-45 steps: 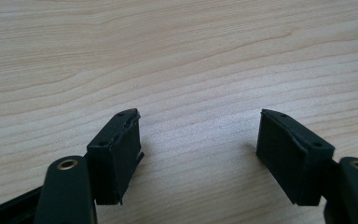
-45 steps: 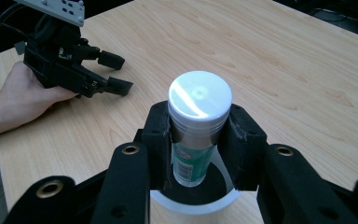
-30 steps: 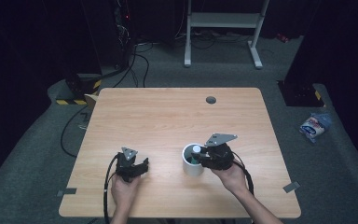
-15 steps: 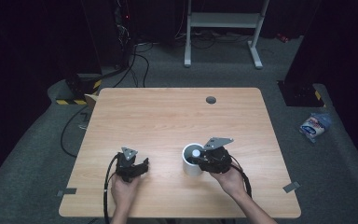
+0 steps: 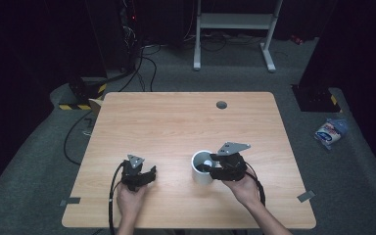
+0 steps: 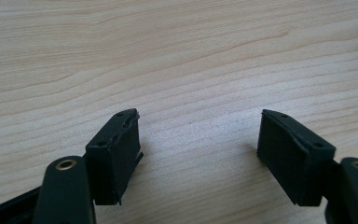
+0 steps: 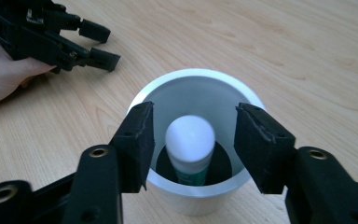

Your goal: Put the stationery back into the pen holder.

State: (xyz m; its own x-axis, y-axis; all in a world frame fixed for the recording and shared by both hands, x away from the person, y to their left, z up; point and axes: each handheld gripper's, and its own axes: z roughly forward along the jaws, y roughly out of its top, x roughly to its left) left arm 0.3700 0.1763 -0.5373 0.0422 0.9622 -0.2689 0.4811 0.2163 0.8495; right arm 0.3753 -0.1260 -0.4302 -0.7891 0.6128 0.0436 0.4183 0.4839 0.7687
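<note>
A white cup (image 5: 201,167) (image 7: 196,140) stands on the wooden table (image 5: 176,127) near its front edge. Inside it a small tube with a white cap (image 7: 189,147) stands upright, and its body looks green and white. My right gripper (image 5: 209,165) (image 7: 193,140) hovers over the cup's mouth, open, with the tube's cap between the jaws and untouched. My left gripper (image 5: 152,173) (image 6: 198,144) rests low over bare wood to the cup's left, open and holding nothing; the right gripper view has it at the upper left (image 7: 98,44).
A round dark cable port (image 5: 221,105) sits in the table's far edge. On the grey floor lie cables (image 5: 142,58) at the back left, a white frame's legs (image 5: 235,34) at the back, and a blue and white packet (image 5: 330,132) to the right.
My right gripper and the cup have shifted slightly left and nearer the front edge. The left gripper has stayed where it was.
</note>
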